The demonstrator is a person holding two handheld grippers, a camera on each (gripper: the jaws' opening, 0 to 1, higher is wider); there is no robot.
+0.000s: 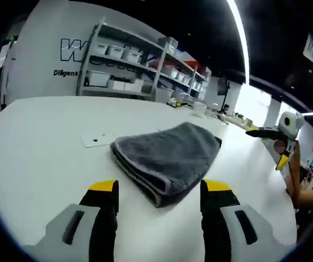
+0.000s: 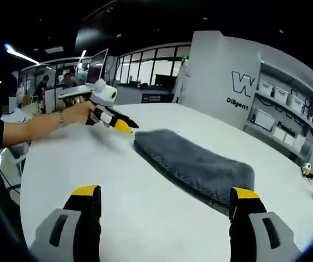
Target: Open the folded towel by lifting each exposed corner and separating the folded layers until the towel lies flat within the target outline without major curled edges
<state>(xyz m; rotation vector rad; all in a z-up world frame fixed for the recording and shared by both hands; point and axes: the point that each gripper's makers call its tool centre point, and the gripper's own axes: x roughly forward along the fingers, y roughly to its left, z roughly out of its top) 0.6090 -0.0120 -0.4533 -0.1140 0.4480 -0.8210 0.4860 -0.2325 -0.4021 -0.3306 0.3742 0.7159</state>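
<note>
A grey towel [image 1: 167, 158] lies folded on the white table [image 1: 36, 142], its stacked edges facing the left gripper view. My left gripper [image 1: 160, 188] is open, and the towel's near corner sits between its yellow-tipped jaws. In the right gripper view the towel [image 2: 194, 164] stretches across the middle. My right gripper [image 2: 164, 192] is open a little short of the towel's long side, its right jaw tip by the near end. A hand holds the left gripper [image 2: 118, 124] beside the towel's far end. The right gripper [image 1: 266, 144] hangs off to the right in the left gripper view.
A small white card [image 1: 96, 139] lies flat on the table just beyond the towel. Metal shelves with white bins [image 1: 140, 65] stand behind the table against a wall. A person's forearm [image 2: 31, 128] reaches in from the left. The table's edge [image 2: 25, 180] curves close by.
</note>
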